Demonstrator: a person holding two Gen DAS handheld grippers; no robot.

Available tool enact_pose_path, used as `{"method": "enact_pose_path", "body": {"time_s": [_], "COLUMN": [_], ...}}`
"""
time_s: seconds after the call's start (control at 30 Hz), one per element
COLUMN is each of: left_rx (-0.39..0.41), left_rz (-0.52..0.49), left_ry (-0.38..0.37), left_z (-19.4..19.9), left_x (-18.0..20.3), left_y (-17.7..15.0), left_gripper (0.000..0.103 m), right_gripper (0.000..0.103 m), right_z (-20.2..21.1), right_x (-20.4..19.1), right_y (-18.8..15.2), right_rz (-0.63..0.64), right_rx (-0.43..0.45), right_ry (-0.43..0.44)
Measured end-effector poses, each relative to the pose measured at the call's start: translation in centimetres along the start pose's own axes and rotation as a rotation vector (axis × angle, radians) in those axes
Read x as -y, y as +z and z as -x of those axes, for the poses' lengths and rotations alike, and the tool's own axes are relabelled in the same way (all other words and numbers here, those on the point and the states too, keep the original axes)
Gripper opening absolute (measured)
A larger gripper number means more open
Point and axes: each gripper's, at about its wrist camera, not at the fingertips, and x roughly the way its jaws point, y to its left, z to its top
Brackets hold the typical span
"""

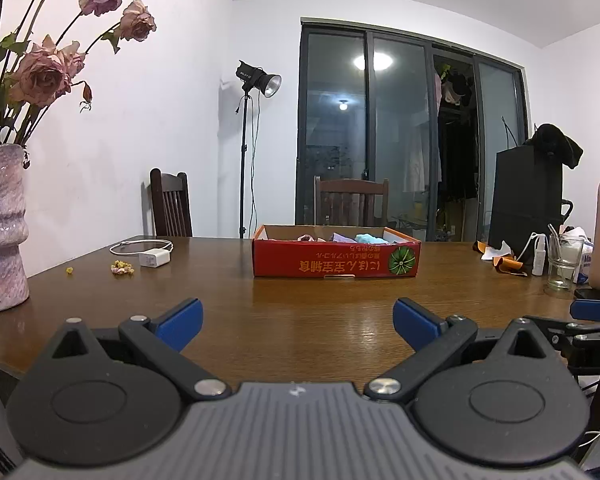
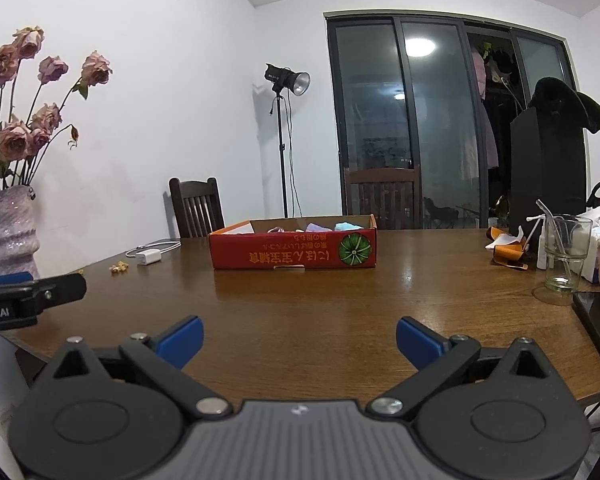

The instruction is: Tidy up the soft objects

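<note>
Soft items (image 1: pixel 342 237) already sit in the red box (image 1: pixel 336 260), straight ahead of both grippers and well apart from them, mid-table (image 1: pixel 300 304). We see pink, lilac and blue pieces over the rim; sorting inside isn't visible. No loose soft items remain on the wood near us. Left gripper (image 1: pixel 298 322) and right gripper (image 2: pixel 300 340): jaws wide, nothing held. We judge the task done or nearly so.

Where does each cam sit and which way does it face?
Left wrist: behind the open left gripper, facing the red box across the table; right gripper's tip at the right edge.
Right wrist: behind the open right gripper, same heading; left gripper at the left edge.
Shared: box, vase, glass.
</note>
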Motion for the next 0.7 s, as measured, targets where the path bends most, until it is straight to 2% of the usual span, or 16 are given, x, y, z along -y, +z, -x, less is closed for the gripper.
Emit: {"method": "enact_pose_path", "body": {"time_s": [0.7], "left_rx": [-0.003], "left_rz": [0.0], "left_ry": [-0.001], "left_z": [-0.12], "left_x": [0.01], "left_y": [-0.11], "left_gripper": [0.103], "right_gripper": [0.103], "right_z": [0.08], "right_x": [0.09], "right_y": [-0.09], "right_rz": [-0.002], "right_rx": [0.0], "right_ry": [0.007]}}
